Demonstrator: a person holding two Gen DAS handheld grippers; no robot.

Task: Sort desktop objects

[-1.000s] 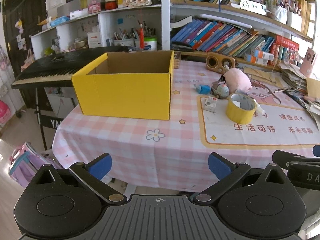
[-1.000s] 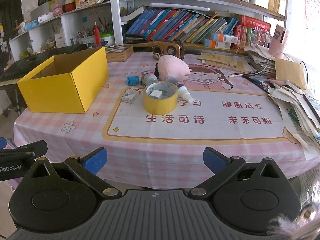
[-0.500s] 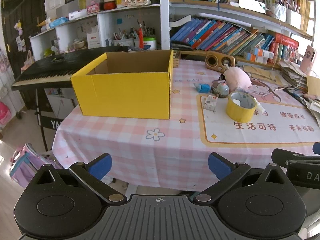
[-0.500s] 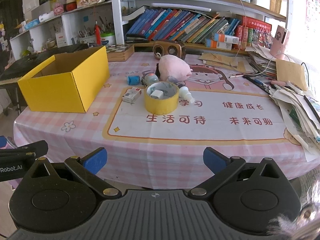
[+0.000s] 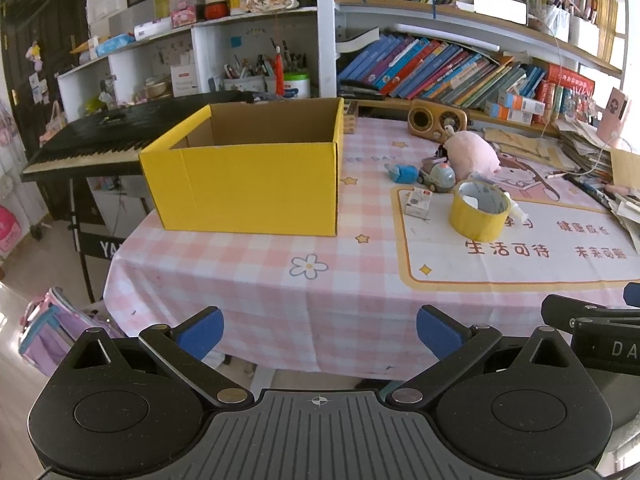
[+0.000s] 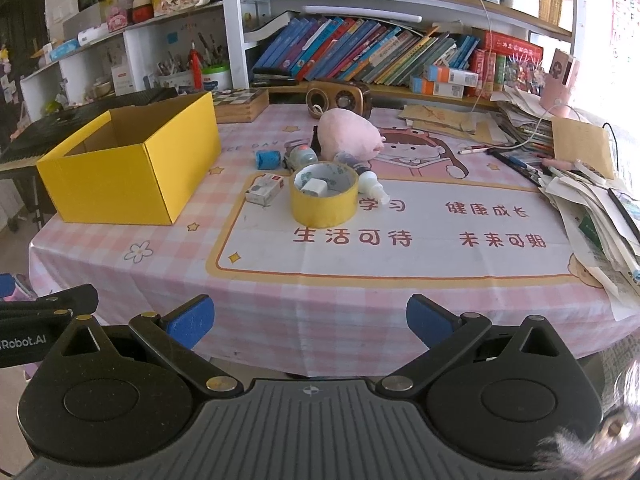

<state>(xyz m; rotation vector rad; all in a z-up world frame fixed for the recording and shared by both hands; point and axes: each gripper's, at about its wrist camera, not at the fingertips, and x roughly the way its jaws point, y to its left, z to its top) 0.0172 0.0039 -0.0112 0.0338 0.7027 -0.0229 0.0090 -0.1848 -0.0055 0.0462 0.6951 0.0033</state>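
An open yellow cardboard box [image 5: 248, 184] [image 6: 128, 172] stands on the left of the pink checked table. To its right lies a cluster: a yellow tape roll [image 5: 479, 210] [image 6: 324, 194] with a small white block inside, a small white carton [image 5: 418, 202] [image 6: 265, 189], a blue cylinder [image 6: 267, 159], a toy car [image 5: 438, 174] [image 6: 300, 156], a white bottle [image 6: 370, 184] and a pink plush [image 5: 474, 154] [image 6: 348, 136]. My left gripper [image 5: 318, 326] and right gripper [image 6: 310, 318] both hang open before the table's near edge, holding nothing.
A black keyboard [image 5: 88, 148] stands left of the table. Paper stacks [image 6: 592, 200] crowd the right edge. A wooden radio [image 6: 339, 98] and a checkered wooden box [image 6: 240, 105] sit at the back, under bookshelves [image 6: 380, 56].
Both views have shifted only slightly; the table objects sit a little lower in the right wrist view. Nothing was taken hold of or moved on the table.
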